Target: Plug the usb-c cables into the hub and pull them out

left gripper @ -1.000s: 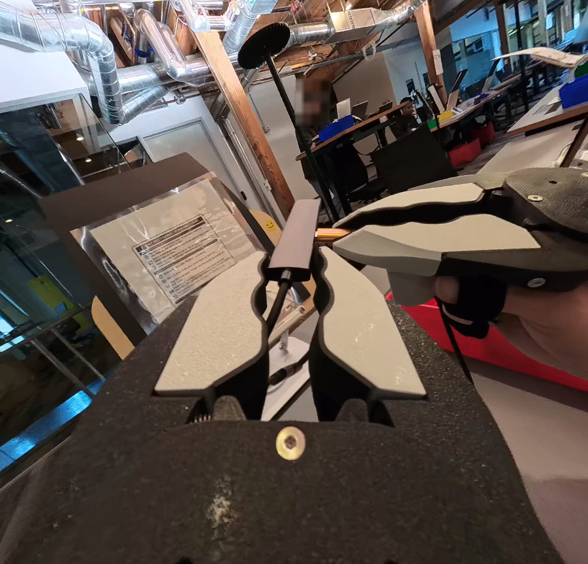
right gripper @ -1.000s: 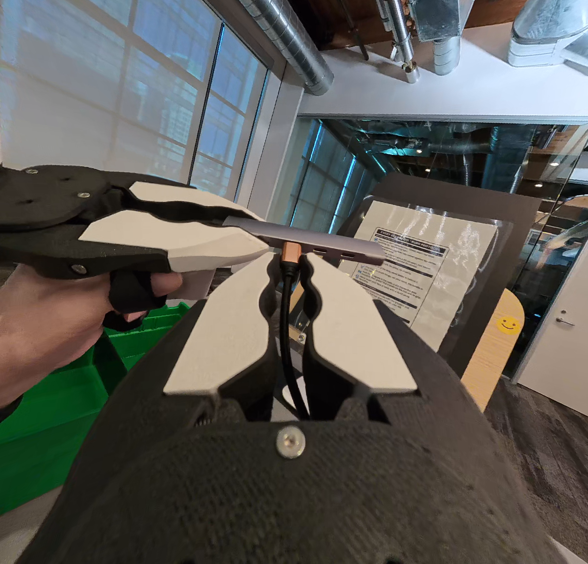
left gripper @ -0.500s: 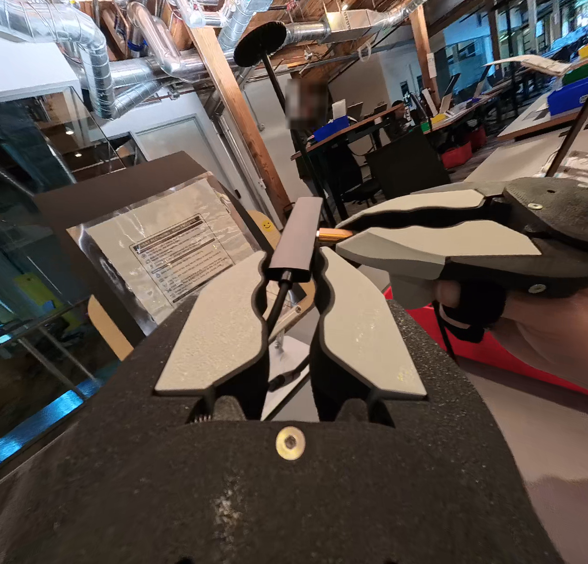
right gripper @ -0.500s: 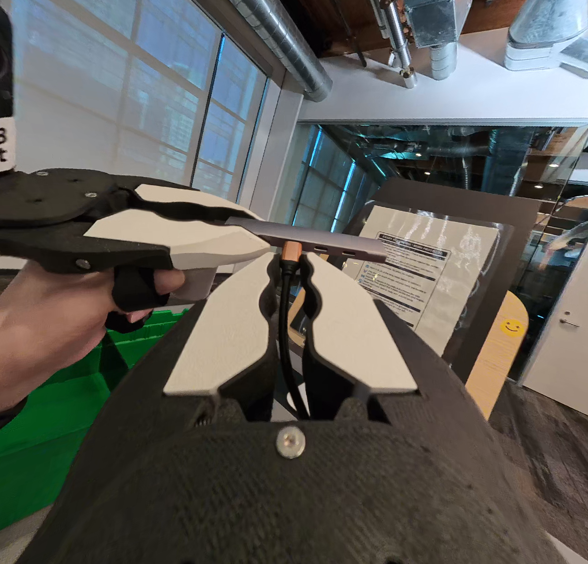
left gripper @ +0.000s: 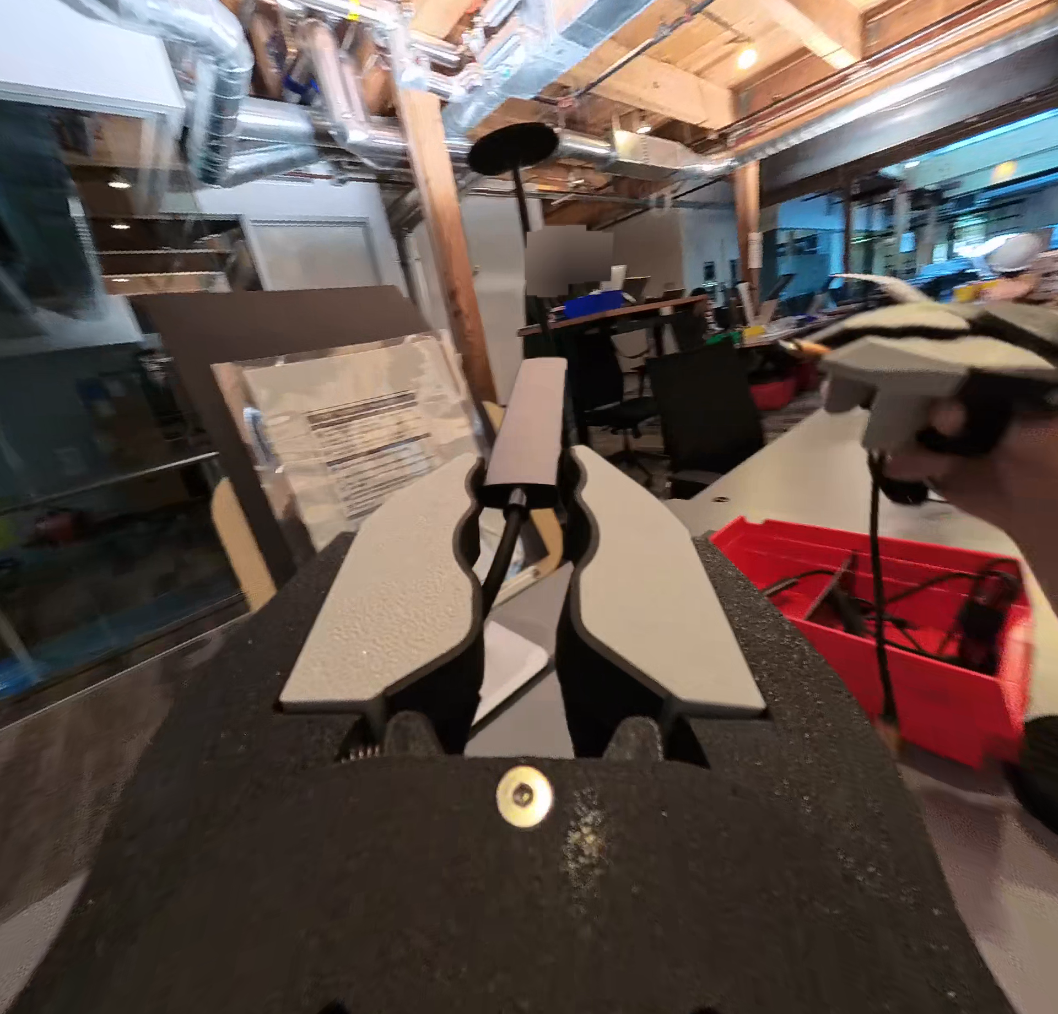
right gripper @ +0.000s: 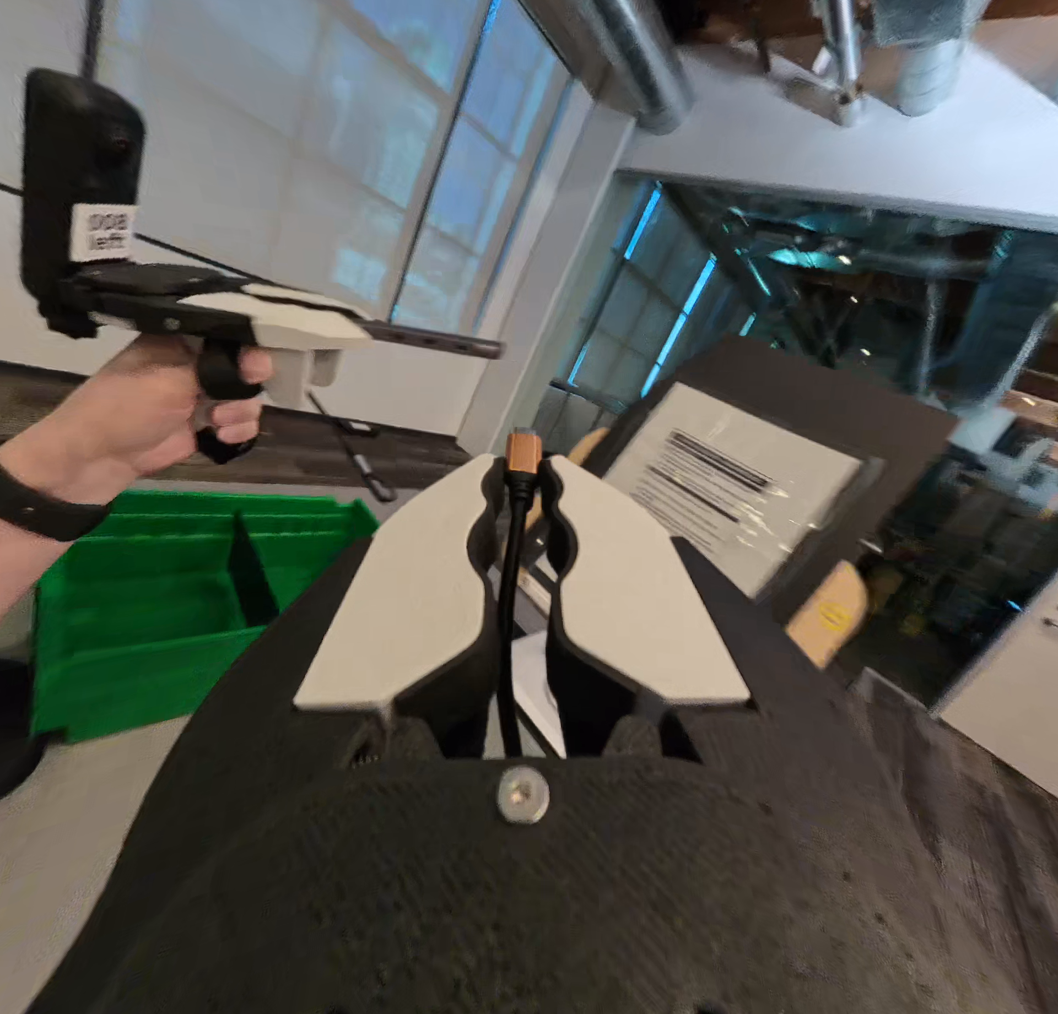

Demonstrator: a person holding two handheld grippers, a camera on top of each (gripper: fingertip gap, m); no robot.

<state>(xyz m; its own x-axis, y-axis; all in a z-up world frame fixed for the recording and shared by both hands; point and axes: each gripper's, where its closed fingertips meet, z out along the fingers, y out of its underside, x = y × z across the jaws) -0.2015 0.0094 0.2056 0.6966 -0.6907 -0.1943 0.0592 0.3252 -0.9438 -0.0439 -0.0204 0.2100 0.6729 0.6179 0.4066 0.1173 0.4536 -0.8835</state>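
My left gripper (left gripper: 522,474) is shut on a slim dark grey hub (left gripper: 529,420) that sticks out forward; the hub's own black lead hangs down between the fingers. My right gripper (right gripper: 522,463) is shut on a black usb-c cable with a copper plug (right gripper: 522,453); the plug's metal tip is bare and in free air. In the right wrist view the left gripper (right gripper: 360,331) is off to the upper left with the hub (right gripper: 438,343) held level, well apart from the plug. In the left wrist view the right gripper (left gripper: 801,351) is far right, its cable (left gripper: 879,586) hanging down.
A red bin (left gripper: 893,643) with cables sits on the table at the right. A green divided bin (right gripper: 160,591) sits at the left. A dark board with a sheet in plastic (right gripper: 738,488) stands behind. Desks and chairs fill the far room.
The copper plug was seated in the hub's side; now it is out and the two grippers have moved well apart. Both views are motion-blurred.
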